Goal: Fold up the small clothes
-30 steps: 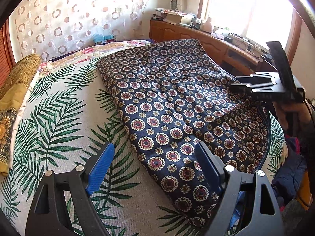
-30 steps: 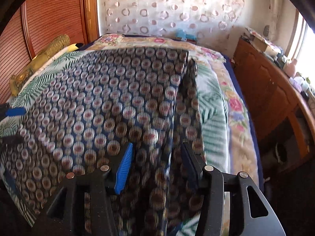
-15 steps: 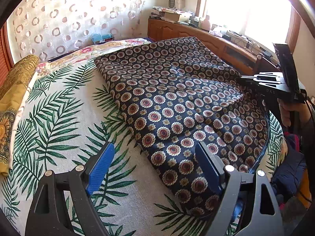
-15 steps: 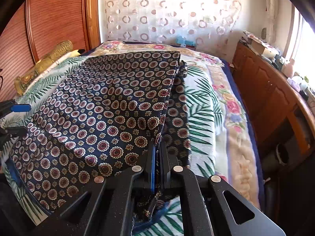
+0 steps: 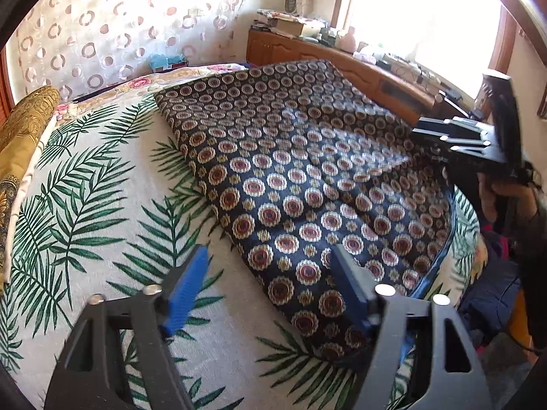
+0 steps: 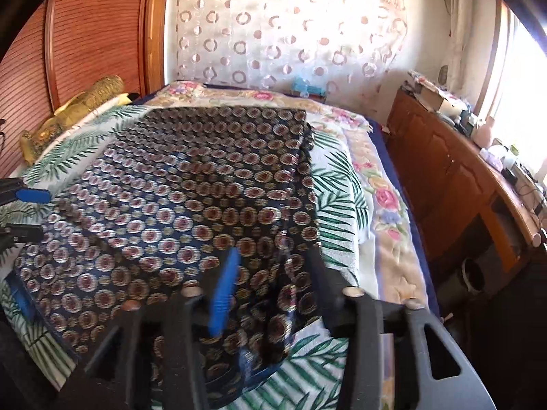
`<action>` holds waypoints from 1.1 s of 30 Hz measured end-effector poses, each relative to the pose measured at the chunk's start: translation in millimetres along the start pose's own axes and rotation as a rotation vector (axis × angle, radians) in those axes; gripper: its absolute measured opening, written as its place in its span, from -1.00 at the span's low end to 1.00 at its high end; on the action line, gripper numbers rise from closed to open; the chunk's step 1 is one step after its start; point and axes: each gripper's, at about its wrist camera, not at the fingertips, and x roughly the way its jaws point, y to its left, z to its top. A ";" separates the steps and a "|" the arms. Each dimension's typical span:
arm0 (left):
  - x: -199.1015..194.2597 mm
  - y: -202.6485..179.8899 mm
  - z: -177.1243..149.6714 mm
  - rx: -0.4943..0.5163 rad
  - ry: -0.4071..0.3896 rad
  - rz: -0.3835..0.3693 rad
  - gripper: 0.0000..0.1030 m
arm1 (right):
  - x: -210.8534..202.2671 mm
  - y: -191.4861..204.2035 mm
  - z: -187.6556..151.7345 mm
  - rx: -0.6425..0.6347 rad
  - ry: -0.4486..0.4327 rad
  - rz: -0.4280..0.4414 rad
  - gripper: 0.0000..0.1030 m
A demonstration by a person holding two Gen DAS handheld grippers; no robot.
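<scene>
1. On the bed, spread over the palm-leaf bedspread, lies the navy medallion-print cloth, folded flat, with its long edge running diagonally in the left wrist view.
2. Part of its upper layer near the far side is blurred in both views, so the exact lie of that flap cannot be told.
3. Left gripper: jaws wide apart, holding nothing, hanging over the cloth's near corner with one blue pad over the bedspread and the other over the cloth.
4. Right gripper: jaws parted over the cloth's near edge, with nothing clamped between them; the blue pad is smeared.
5. A gold pillow sits at the bed's edge, well apart from the cloth.
6. A wooden cabinet runs beside the bed, under the window.
7. A circle-patterned curtain hangs behind the bed.
</scene>
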 end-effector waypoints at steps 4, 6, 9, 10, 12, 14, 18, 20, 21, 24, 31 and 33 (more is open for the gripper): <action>-0.5 -3.4 -7.4 0.015 0.018 -0.007 -0.01 | -15.0 14.7 -10.3 -0.002 -0.012 0.054 -0.05; -2.3 -6.4 -10.4 0.023 0.022 -0.011 -0.04 | -19.0 25.4 -16.9 -0.007 -0.006 0.089 -0.04; -4.8 -11.5 -13.5 0.036 0.030 -0.030 -0.04 | -21.1 40.3 -25.0 -0.024 0.007 0.124 -0.03; -5.5 -13.1 -14.7 0.041 0.032 -0.034 -0.04 | -22.0 43.9 -27.7 -0.028 0.011 0.136 -0.02; -7.6 -16.7 -16.7 0.049 0.034 -0.042 -0.04 | -22.9 49.1 -33.5 -0.032 0.019 0.157 -0.01; -9.8 -18.8 -19.3 0.047 0.035 -0.049 -0.04 | -24.9 54.4 -41.4 -0.042 0.029 0.168 0.00; -14.7 -20.5 -24.9 0.058 0.033 -0.056 -0.28 | -33.3 51.5 -55.1 -0.085 0.055 0.176 0.04; -15.8 -20.6 -26.3 0.057 0.037 -0.068 -0.46 | -37.3 49.6 -60.4 -0.096 0.067 0.176 0.10; -16.8 -20.7 -27.4 0.054 0.038 -0.080 -0.54 | -40.1 48.3 -64.7 -0.094 0.071 0.177 0.12; -15.5 -22.2 -26.2 0.053 0.041 -0.093 -0.86 | -46.9 44.6 -70.3 -0.096 0.078 0.185 0.15; -43.7 -27.8 4.6 0.020 -0.115 -0.088 -0.96 | -48.1 46.9 -74.5 -0.111 0.077 0.225 0.24; -51.7 -31.5 19.6 0.029 -0.152 -0.090 -0.96 | -48.2 51.3 -73.7 -0.129 0.070 0.228 0.26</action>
